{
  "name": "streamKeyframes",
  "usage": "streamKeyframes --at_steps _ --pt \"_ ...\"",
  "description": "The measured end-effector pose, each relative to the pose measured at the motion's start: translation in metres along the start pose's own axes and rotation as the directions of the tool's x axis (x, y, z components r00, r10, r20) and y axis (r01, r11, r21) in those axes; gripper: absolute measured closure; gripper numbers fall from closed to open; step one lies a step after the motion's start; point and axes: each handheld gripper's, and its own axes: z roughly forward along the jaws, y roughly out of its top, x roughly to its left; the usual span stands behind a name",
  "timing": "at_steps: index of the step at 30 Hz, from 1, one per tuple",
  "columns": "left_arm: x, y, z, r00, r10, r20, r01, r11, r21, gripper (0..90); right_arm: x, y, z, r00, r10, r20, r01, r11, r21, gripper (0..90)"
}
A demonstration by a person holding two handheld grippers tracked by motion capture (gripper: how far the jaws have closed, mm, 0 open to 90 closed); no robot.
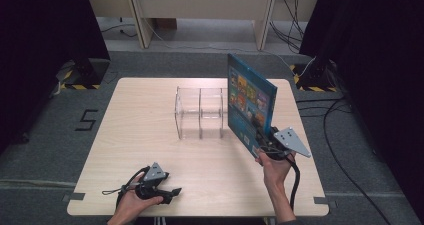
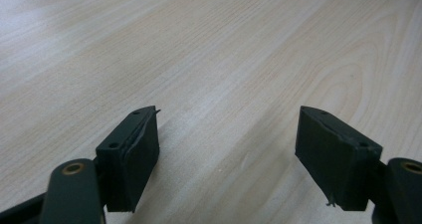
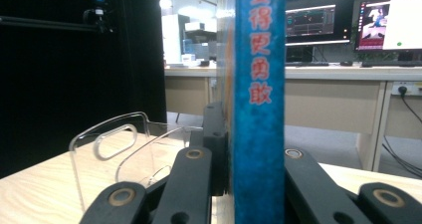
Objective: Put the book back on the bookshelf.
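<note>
The book (image 1: 250, 102) is a thin blue hardback. Its cover carries a grid of small coloured pictures, and its spine (image 3: 259, 104) carries red characters. It stands upright and clear of the bench (image 1: 150, 135), just right of the rack (image 1: 200, 112), with its cover facing the rack. The right claw (image 1: 262, 144) holds it at the lower near corner. In the right gripper view, the jaws are closed against both covers, with the spine facing the camera.

The rack is clear plastic with upright dividers (image 3: 107, 149) that form slots. It sits at bench centre, toward the far edge.

The right hand (image 1: 272, 166) grips its tool from below, right of the rack and nearer the person. The forearm enters from the bottom edge. The grey plate (image 1: 292, 141) sits on top, and a black cable (image 1: 295, 182) trails down beside the wrist.

The left hand (image 1: 132, 202) rests its tool low on the bench, well to the near left of the rack. The left claw (image 2: 229, 144) is wide open, with nothing but bare wood between the jaws.

The bench is pale wood grain. It stands on grey carpet with a "5" (image 1: 87, 120) marked on the floor to the left. Black curtains (image 1: 45, 30) flank the bench. Beyond the rack are desks (image 1: 200, 5), monitors (image 3: 313, 22) and floor cables (image 1: 330, 110).
</note>
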Motion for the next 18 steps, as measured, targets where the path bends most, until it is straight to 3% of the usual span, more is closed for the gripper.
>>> streamKeyframes --at_steps 18 --pt "0.000 0.000 0.000 1.0000 0.006 0.001 -0.006 1.0000 0.001 24.5 -0.007 -0.013 0.037 0.9990 -0.008 0.044 0.008 1.000 0.005 82.8"
